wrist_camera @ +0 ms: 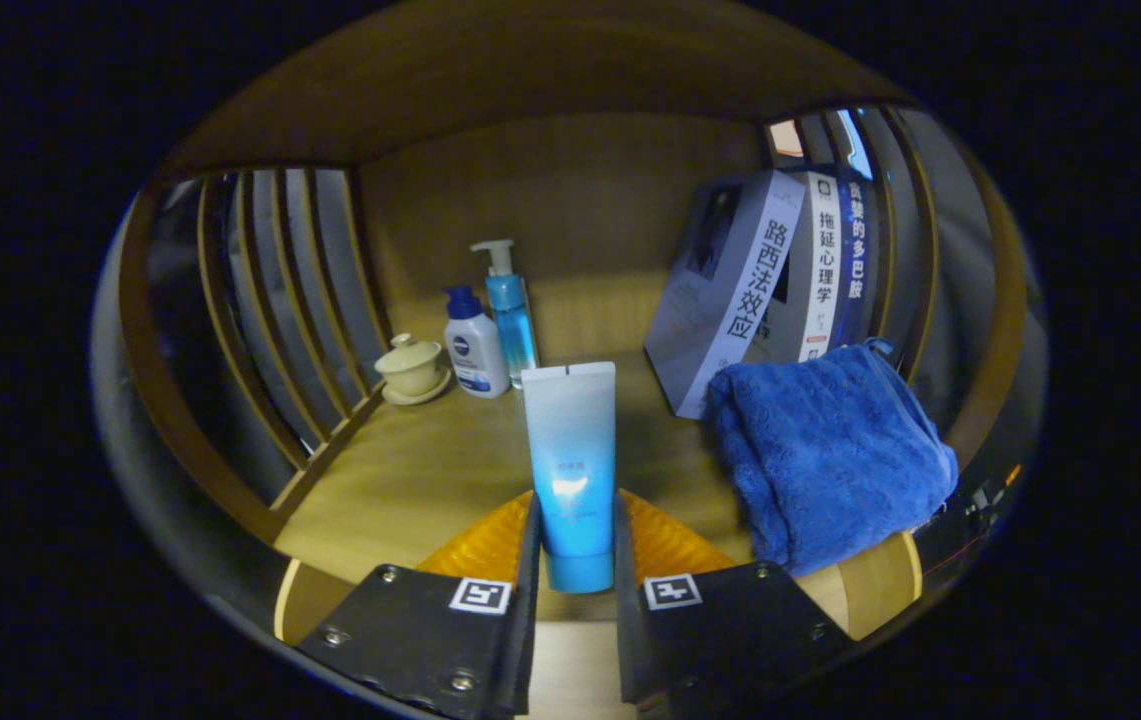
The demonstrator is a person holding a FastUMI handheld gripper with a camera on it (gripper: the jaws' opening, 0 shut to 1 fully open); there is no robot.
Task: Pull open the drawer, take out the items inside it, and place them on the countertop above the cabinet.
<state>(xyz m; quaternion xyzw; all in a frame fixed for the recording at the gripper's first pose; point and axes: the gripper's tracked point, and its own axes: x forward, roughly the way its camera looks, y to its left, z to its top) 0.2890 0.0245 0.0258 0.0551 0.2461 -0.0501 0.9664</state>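
The tool (576,560) is clamped on a blue tube (571,470), one finger pressing each side of its lower part. The tube stands upright between the fingers: its long axis runs straight up, the rounded cap end points down and sits low between the fingers, and the flat crimped end points up. Its colour fades from pale at the crimp to a deeper blue at the cap.

Taking the tube as the landmark, it is held over the front part of a wooden worktop (410,470), a light, grained surface that runs back to a plain wooden back panel, with a wooden board overhead. Whether the cap touches the wood cannot be told.

Behind the tube and a little to its left stand a clear blue pump bottle (510,315) and, touching it on the left, a white bottle with a dark blue cap (473,350). Further left of these sits a cream lidded cup on a saucer (412,368), near the slatted wooden side rail (280,300).

Right of the tube lies a folded blue towel (830,450), near but apart from it. Behind the towel, books (770,285) stand tilted, leaning toward the right slatted rail.

The surroundings beyond the slats are dark.
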